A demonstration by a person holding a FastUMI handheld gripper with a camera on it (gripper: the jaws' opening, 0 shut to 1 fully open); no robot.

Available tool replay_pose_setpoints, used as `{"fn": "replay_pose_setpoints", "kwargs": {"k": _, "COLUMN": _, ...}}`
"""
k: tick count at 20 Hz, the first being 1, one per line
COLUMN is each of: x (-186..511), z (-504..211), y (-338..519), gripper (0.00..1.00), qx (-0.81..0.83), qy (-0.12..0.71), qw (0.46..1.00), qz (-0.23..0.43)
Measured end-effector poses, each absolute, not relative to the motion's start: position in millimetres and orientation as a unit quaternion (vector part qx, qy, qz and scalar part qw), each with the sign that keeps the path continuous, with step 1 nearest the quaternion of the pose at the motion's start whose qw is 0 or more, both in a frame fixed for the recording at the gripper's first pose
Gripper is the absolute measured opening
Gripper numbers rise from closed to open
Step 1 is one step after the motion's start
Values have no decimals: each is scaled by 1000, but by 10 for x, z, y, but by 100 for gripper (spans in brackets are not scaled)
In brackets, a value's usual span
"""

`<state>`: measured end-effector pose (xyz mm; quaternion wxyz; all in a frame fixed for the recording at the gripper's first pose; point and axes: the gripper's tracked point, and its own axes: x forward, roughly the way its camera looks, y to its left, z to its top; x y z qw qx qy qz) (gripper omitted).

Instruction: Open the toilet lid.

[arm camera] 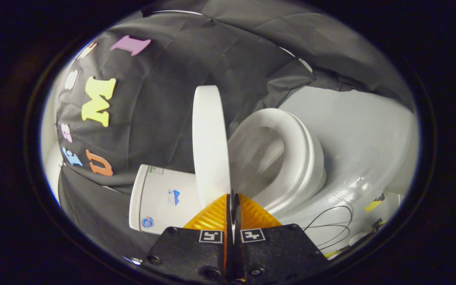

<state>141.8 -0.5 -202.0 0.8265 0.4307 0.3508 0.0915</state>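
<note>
Orange-fingered gripper (232,206) clamped narrow on edge of flat white plastic toilet lid (210,142), raised edge-on away from white oval seat ring (291,158). Advise steady grip, swinging towards white tank (160,198).

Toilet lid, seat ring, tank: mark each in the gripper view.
toilet lid (210,138): gripper view, on its raised edge, pinched at the bottom by the hand-held gripper (232,198).
seat ring (297,158): gripper view, on the ring's rounded rim.
tank (160,198): gripper view, on its flat white front.
</note>
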Motion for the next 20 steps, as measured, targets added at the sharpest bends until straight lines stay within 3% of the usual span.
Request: {"fn": "replay_pose_setpoints", "kwargs": {"k": 20, "x": 1342, "z": -1401, "y": 525, "gripper": 4, "qx": 318, "qy": 328, "qw": 883, "qz": 106}}
